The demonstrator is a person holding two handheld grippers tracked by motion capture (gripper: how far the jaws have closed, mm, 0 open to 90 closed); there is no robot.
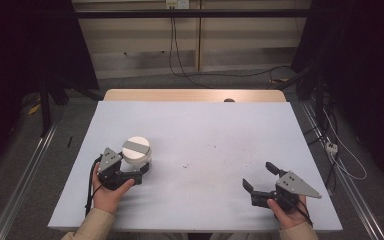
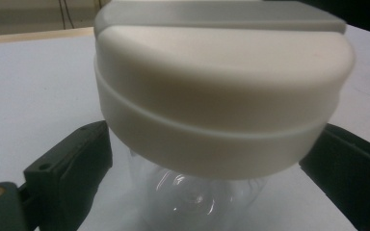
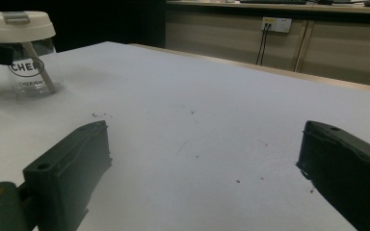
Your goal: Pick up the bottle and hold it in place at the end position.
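A clear glass jar with a white lid and a grey strip across its top stands on the left part of the white table. My left gripper is open, its jaws on either side of the jar's clear body below the lid, with a small gap showing at the left jaw. My right gripper stands open near the front right of the table, with nothing between its fingers. In the right gripper view the jar stands far off to the left, with printed letters and a stick inside.
The table top carries small dark specks near its middle. A wooden edge runs along the far side. Cables hang by the wall behind, and a wall socket sits there. Metal rails flank the table.
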